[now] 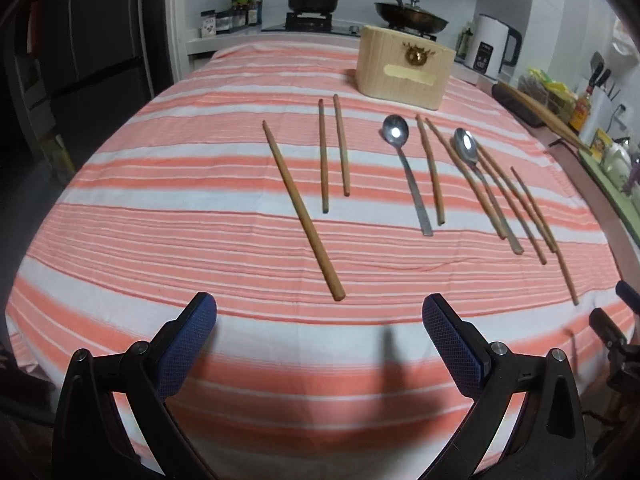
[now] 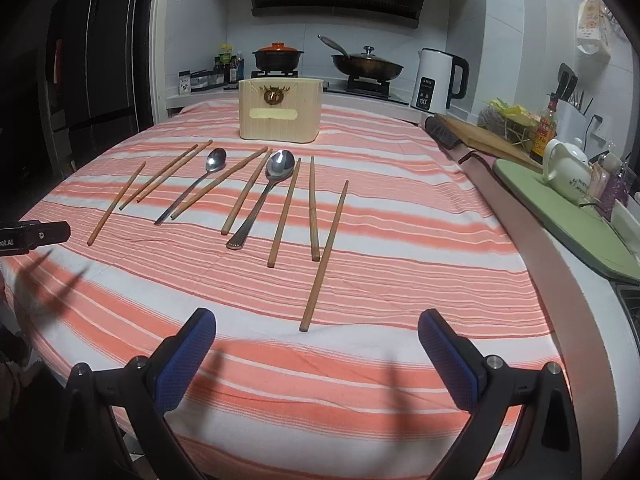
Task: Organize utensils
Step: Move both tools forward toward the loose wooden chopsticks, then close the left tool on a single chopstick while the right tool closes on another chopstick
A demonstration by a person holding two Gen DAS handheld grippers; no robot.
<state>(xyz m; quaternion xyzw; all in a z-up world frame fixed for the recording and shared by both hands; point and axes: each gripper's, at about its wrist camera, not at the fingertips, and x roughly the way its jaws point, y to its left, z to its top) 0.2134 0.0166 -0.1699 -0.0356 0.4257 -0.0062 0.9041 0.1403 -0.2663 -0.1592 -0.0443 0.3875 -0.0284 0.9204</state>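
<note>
Because nothing is picked up yet, both claws hang wide open and empty over the near edge of the striped tabletop (image 2: 400,216). The left claw (image 1: 319,312) faces a long chopstick (image 1: 302,210). The right claw (image 2: 317,326) faces another chopstick (image 2: 325,254). Two spoons (image 2: 262,196) and more chopsticks lie in a row, spread apart so each is easy to grab. The beige holder box (image 2: 280,110) stands behind them, probably where they go.
</note>
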